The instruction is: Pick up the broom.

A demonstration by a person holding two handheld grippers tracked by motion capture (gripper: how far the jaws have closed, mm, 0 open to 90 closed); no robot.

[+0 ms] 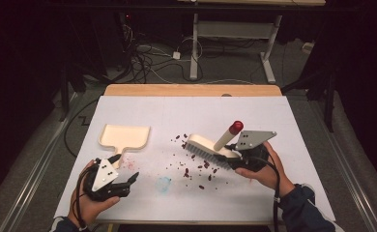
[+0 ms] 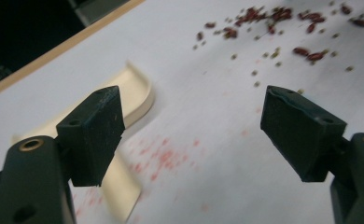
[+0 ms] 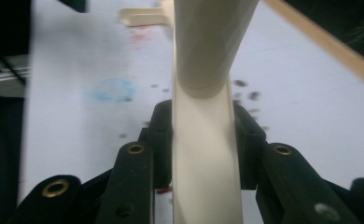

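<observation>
My right tongs (image 1: 231, 161) clamp the brush (image 1: 207, 146) by its handle, bristles down among the scattered beans (image 1: 196, 169) to sweep them. My left tongs (image 1: 128, 180) gape empty just beside the dustpan (image 1: 124, 137) on the worktop (image 1: 273, 125), ready to take it.

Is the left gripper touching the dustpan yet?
Apart. In the left gripper view the left gripper has its jaws spread wide with bare table between them, and the dustpan lies beyond the left jaw, ungripped.
</observation>
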